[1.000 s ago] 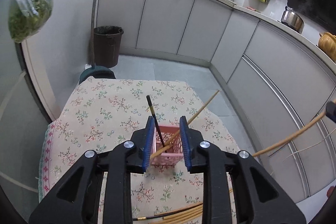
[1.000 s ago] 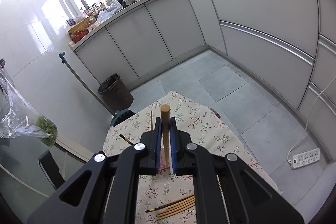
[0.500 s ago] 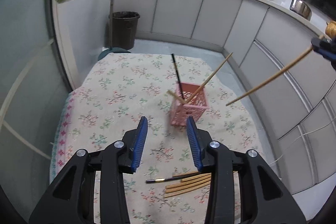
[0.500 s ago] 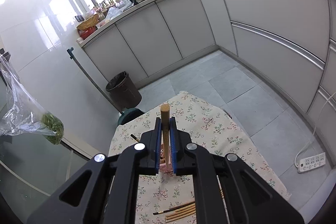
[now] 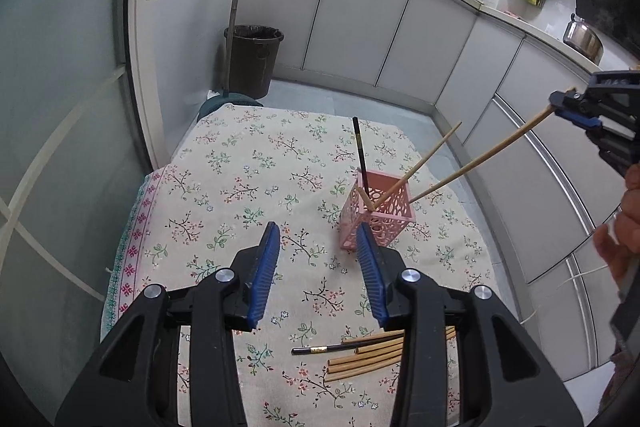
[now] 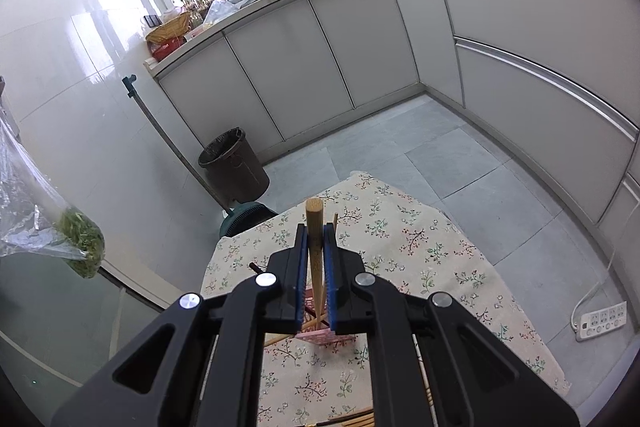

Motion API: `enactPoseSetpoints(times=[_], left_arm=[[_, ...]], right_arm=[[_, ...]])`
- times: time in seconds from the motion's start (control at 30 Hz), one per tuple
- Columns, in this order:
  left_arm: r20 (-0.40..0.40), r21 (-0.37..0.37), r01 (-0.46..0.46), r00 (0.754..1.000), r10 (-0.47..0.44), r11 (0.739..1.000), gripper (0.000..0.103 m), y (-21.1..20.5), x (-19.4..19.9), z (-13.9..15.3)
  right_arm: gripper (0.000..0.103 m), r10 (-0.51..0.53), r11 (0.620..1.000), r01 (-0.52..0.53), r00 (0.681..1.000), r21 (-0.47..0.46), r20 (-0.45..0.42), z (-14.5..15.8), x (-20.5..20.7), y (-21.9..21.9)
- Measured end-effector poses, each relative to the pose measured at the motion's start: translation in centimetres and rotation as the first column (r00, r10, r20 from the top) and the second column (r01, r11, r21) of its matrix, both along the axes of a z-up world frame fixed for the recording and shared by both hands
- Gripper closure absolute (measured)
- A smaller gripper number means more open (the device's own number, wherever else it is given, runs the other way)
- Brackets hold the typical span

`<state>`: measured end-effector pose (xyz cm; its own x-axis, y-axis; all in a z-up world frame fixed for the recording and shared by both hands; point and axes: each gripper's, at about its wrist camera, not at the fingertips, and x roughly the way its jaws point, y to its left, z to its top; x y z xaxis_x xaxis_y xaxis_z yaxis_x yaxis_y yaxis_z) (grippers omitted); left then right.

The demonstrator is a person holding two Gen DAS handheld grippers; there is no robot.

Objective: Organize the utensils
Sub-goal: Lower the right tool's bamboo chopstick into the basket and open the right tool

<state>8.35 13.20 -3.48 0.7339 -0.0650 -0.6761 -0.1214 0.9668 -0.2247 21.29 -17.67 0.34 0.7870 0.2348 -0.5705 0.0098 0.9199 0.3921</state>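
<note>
Left wrist view: the left gripper (image 5: pixel 318 267) hangs over the flowered tablecloth (image 5: pixel 240 187) with its blue fingers (image 5: pixel 264 267) spread and nothing between them.
Left jaws: they have just been opening, and stand apart just short of the pink basket (image 5: pixel 378 217).
Basket contents: a black chopstick (image 5: pixel 360 153) stands in the far corner and a bamboo chopstick (image 5: pixel 420 163) leans out toward the right.
Right gripper from this view: the right gripper (image 5: pixel 568 105), at the right edge, pinches the thick end of another bamboo chopstick (image 5: pixel 480 163), whose thin tip points down just beside the basket rim.
Right wrist view: the right gripper (image 6: pixel 316 267) has its pads pressed on the held chopstick (image 6: pixel 314 247), which runs down toward the basket (image 6: pixel 320 337) seen between and under the jaws.
Loose pile: a bundle of bamboo chopsticks (image 5: pixel 366 357) and one black one (image 5: pixel 328 349) lie on the cloth near the left gripper's base.
Done so far: two chopsticks look stowed in the basket.
Left to do: by my reading, the held one goes in next, then the pile of loose sticks.
Change, left side: a second ago the left jaws framed the basket closely; now they sit back from it, wider, and the loose pile shows more fully.
Change, right side: the grip on the chopstick is the same, while the basket has come in below the jaws.
</note>
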Motion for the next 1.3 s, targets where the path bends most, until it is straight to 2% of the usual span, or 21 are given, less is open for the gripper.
enactPoseSetpoints(times=[0.2, 0.43, 0.67, 0.73, 0.87, 1.0, 1.07, 1.2, 1.3], left_arm=[[-0.008, -0.002, 0.003, 1.000, -0.003, 1.000, 0.064, 0.2, 0.2, 0.0], [-0.017, -0.011, -0.004, 1.000, 0.004, 1.000, 0.061, 0.6, 0.4, -0.2], [-0.019, -0.015, -0.001, 1.000, 0.001, 1.000, 0.061, 0.3, 0.5, -0.2], [-0.018, -0.016, 0.000, 1.000, 0.000, 1.000, 0.057, 0.2, 0.5, -0.2], [-0.009, -0.018, 0.004, 1.000, -0.004, 1.000, 0.053, -0.1, 0.3, -0.1], [-0.005, -0.026, 0.022, 1.000, -0.022, 0.999, 0.051, -0.7, 0.1, 0.0], [-0.002, -0.020, 0.029, 1.000, -0.029, 0.999, 0.049, -1.2, -0.1, 0.1], [0.026, 0.018, 0.057, 0.998, -0.058, 0.998, 0.037, -3.0, -0.9, 0.3], [0.033, 0.052, 0.082, 0.996, -0.084, 0.995, 0.036, -4.3, -1.3, 0.2]], right_arm=[[0.095, 0.001, 1.000, -0.002, 1.000, -0.025, -0.017, -2.6, 1.8, 1.5], [0.092, 0.039, 0.998, -0.043, 0.996, -0.047, -0.079, -5.9, 3.5, 3.1], [0.089, 0.051, 0.995, -0.056, 0.997, -0.082, -0.059, -5.6, 2.3, 3.2], [0.084, 0.057, 0.994, -0.060, 0.998, -0.092, -0.038, -5.3, 1.3, 3.1], [0.083, 0.057, 0.989, -0.058, 0.998, -0.135, -0.008, -5.1, -0.7, 3.1], [0.070, 0.057, 0.984, -0.056, 0.998, -0.170, 0.003, -5.9, -3.2, 2.6], [0.067, 0.052, 0.981, -0.050, 0.999, -0.185, 0.009, -6.3, -4.4, 2.2], [0.051, 0.033, 0.975, -0.029, 0.999, -0.220, 0.014, -7.4, -6.7, 1.4], [0.043, 0.017, 0.968, -0.017, 1.000, -0.250, 0.000, -8.5, -8.2, 0.8]])
